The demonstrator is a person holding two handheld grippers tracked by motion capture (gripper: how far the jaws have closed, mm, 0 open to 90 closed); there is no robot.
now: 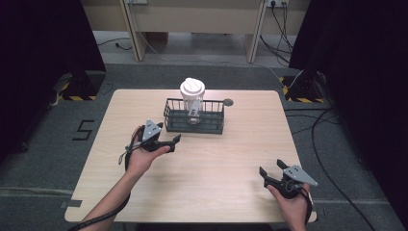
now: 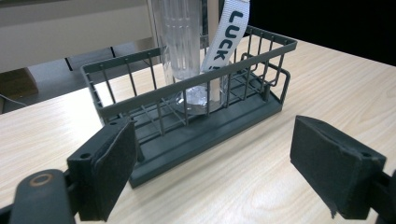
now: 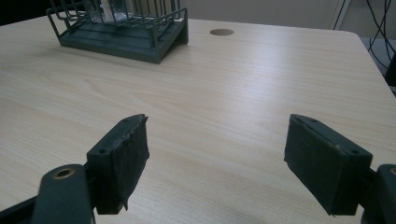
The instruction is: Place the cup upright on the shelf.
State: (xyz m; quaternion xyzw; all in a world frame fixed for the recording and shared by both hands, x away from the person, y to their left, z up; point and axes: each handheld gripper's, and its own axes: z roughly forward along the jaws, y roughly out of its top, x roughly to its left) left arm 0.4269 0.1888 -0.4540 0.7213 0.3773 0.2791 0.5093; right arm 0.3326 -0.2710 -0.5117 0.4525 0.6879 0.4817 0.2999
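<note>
High view: bottle point(image 1: 192, 94) stands inside wire basket point(image 1: 194, 116).

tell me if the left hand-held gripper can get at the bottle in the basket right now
Probably yes. The left hand-held gripper is open just in front of the wire basket, and the clear bottle rises well above the rim, so its upper part looks free to grasp.

Wire basket point(image 1: 194, 121) holding lidded bottle point(image 1: 192, 96) (upright), left gripper point(image 1: 169, 136) near, right gripper point(image 1: 272, 169) apart
</note>
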